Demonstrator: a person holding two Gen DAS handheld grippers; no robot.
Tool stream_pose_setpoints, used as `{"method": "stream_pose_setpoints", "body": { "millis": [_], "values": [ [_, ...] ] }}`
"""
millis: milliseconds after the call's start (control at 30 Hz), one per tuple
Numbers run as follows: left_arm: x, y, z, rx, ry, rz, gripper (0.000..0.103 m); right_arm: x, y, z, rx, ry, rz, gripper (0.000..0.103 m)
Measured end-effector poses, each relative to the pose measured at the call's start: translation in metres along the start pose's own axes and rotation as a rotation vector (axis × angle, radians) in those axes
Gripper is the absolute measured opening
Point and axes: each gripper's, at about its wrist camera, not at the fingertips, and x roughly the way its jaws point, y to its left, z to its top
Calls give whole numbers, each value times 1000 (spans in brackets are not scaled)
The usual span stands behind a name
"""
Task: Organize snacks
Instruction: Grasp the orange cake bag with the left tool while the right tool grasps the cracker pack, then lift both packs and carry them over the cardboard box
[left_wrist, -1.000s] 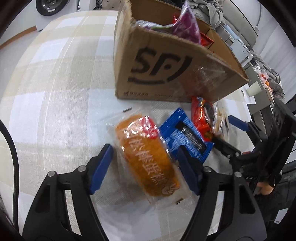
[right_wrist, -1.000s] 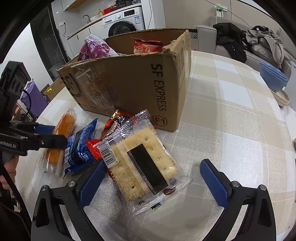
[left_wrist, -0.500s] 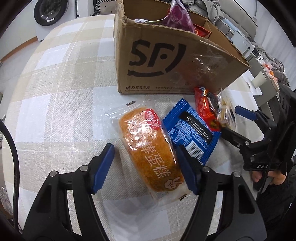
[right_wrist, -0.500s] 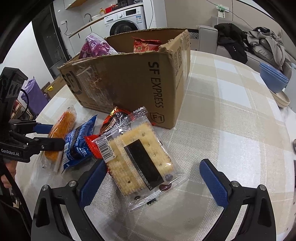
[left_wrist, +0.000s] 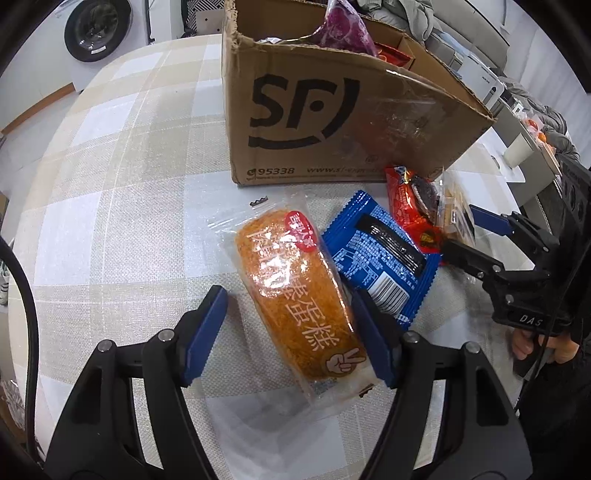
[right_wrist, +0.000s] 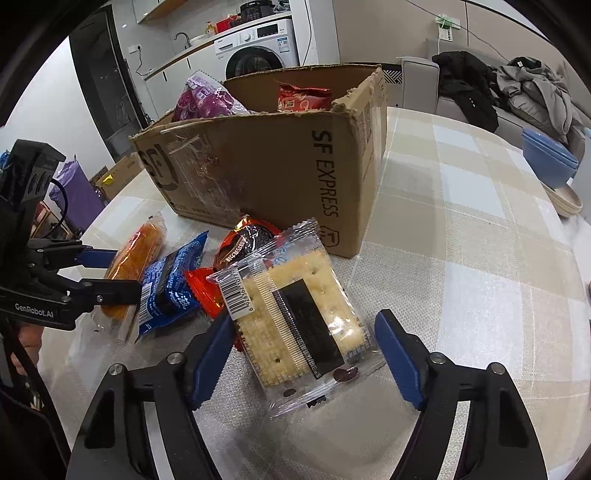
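An orange cake in clear wrap (left_wrist: 295, 291) lies on the checked tablecloth, between the open fingers of my left gripper (left_wrist: 291, 332). A blue packet (left_wrist: 380, 262) and a red packet (left_wrist: 410, 210) lie to its right. A clear cracker packet (right_wrist: 299, 317) lies between the open fingers of my right gripper (right_wrist: 306, 354), partly over the red packet (right_wrist: 207, 291). The cardboard SF box (left_wrist: 332, 110) stands behind them with a purple bag (right_wrist: 203, 99) and a red bag (right_wrist: 303, 98) inside. Neither gripper holds anything.
Blue bowls (right_wrist: 546, 162) sit on flat plates at the table's far right edge. A sofa with clothes (right_wrist: 517, 88) stands beyond the table. A washing machine (right_wrist: 258, 48) is at the back. Bare tablecloth (right_wrist: 461, 258) stretches right of the box.
Both grippers have moved forward, so the cake and the cracker packet lie deeper between their fingers. Both have narrowed a little. The snacks have not moved.
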Motion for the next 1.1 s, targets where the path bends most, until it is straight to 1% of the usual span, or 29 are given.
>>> {"method": "stream_pose_setpoints", "body": {
  "millis": [33,67,133,167,233,567,800,967,1100],
  "values": [
    [-1,1,-2,0,-7,7,58,-1,0,0,1,-3,2,75],
    [-2,2,-5,3,-17,9,45,-3,1,-1,2,-7,2,71],
    [-4,5,-7,-7,-26,15,37,-5,2,-2,4,-13,4,70],
    [-4,7,-8,-15,-32,4,36,-6,2,-2,5,-17,6,69],
    [-6,11,-10,-28,-43,-13,35,-8,2,-3,10,-25,8,69],
    [-23,17,-20,-40,-93,-20,35,-21,-2,-6,34,-62,17,68],
    [-53,21,-17,-55,-172,-53,35,-39,1,-7,37,-115,46,68],
    [-77,21,-17,-60,-216,-59,35,-57,5,-7,31,-160,56,68],
    [-94,24,-13,-56,-249,-61,35,-74,10,-2,40,-215,71,68]
  ]
}}
